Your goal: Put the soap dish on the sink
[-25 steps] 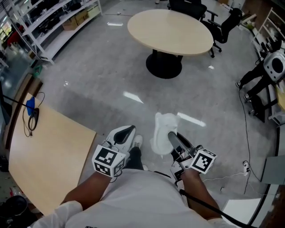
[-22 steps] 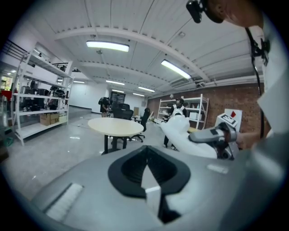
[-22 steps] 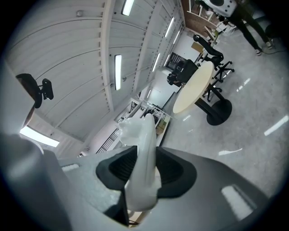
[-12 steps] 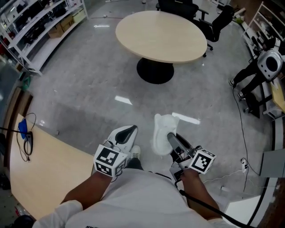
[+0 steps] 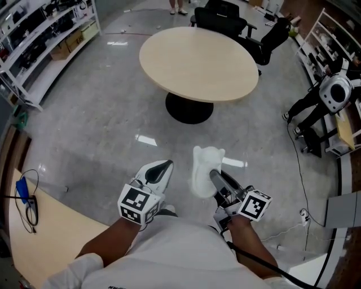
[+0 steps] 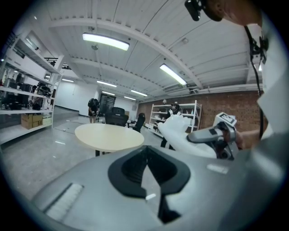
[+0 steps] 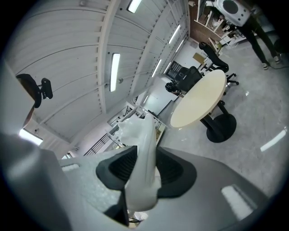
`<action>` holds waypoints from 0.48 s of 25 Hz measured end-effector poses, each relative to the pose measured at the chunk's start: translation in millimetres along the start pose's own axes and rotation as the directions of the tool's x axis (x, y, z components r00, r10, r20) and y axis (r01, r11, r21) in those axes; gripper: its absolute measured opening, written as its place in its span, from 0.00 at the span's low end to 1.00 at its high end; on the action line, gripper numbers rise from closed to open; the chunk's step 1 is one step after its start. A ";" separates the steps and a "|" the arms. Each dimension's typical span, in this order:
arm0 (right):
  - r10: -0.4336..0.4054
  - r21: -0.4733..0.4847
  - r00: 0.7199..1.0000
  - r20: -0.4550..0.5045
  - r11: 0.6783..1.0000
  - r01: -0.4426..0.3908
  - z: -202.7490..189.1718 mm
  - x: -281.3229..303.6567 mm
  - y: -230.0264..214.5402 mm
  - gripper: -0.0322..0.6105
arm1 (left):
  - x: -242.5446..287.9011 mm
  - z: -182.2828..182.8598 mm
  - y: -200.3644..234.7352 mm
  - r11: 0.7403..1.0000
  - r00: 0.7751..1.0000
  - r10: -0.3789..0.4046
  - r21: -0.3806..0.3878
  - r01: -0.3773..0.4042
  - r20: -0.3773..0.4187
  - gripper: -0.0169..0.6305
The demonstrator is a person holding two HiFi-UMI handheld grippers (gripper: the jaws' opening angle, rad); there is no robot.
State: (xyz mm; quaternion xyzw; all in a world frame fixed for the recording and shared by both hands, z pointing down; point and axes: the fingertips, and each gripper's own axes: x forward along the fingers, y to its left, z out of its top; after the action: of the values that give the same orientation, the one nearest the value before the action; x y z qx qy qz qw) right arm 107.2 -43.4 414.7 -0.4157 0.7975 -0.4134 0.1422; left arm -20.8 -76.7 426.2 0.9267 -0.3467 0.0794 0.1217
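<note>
A white soap dish point(image 5: 204, 167) is held edge-up in my right gripper point(image 5: 218, 180), whose jaws are shut on it, over the grey floor. In the right gripper view the soap dish point(image 7: 142, 149) stands between the black pads point(image 7: 169, 169) of the right gripper point(image 7: 142, 173). My left gripper point(image 5: 161, 168) is carried beside it on the left, shut and with nothing in it. In the left gripper view the left gripper point(image 6: 146, 173) has its pads together, and the soap dish point(image 6: 180, 133) shows at the right. No sink is in any view.
A round beige table point(image 5: 197, 62) on a black pedestal stands ahead, with black office chairs point(image 5: 225, 14) behind it. Shelving point(image 5: 34, 34) lines the left side. A wooden desk point(image 5: 39, 242) lies at lower left. A white robot on a stand point(image 5: 333, 93) is at right.
Both grippers have travelled forward over the floor toward the round table, which is now nearer. The wooden desk has slid back to the lower left. The grip on the dish is the same.
</note>
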 end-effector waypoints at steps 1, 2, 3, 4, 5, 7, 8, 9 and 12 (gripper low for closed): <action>0.000 -0.003 1.000 0.005 1.000 0.000 3.3 6.6 -0.7 0.26 | 3.8 1.9 6.5 1.000 1.000 -0.004 0.002 0.004 0.003 0.04; 0.001 -0.005 1.000 0.012 1.000 -0.001 6.0 12.8 -0.8 0.26 | 6.7 3.4 12.9 1.000 1.000 -0.006 0.003 0.006 0.006 0.04; 0.002 -0.005 1.000 0.019 1.000 -0.002 8.0 18.3 -0.5 0.26 | 8.7 4.4 18.9 1.000 1.000 -0.009 0.002 0.009 0.007 0.04; 0.003 -0.002 1.000 0.027 1.000 -0.003 9.6 23.0 -0.2 0.26 | 10.2 5.0 24.2 1.000 1.000 -0.010 0.001 0.010 0.007 0.04; 0.002 0.000 0.999 0.034 1.000 -0.002 11.6 26.7 -0.1 0.26 | 11.6 5.4 28.6 1.000 1.000 -0.012 0.000 0.012 0.005 0.04; -0.005 0.000 0.999 0.048 1.000 0.005 16.9 31.6 -0.9 0.26 | 14.7 5.5 34.4 1.000 1.000 -0.019 -0.004 0.019 -0.005 0.04; -0.010 0.001 0.998 0.054 1.000 0.010 19.1 32.8 -1.6 0.26 | 16.0 4.7 36.0 1.000 1.000 -0.023 -0.005 0.023 -0.012 0.04; -0.016 0.003 0.998 0.059 1.000 0.015 20.7 33.1 -2.5 0.26 | 16.9 3.6 36.9 1.000 0.999 -0.028 -0.008 0.028 -0.019 0.04; -0.034 0.006 0.997 0.074 0.999 0.034 25.5 31.4 -5.1 0.26 | 19.8 2.3 38.3 0.999 0.999 -0.041 -0.014 0.041 -0.030 0.04</action>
State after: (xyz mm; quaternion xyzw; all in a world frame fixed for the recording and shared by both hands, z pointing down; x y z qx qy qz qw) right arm 105.3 -83.3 406.6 -0.4438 0.7836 -0.4020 0.1654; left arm -31.2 -117.7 435.1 0.9314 -0.3264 0.0885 0.1345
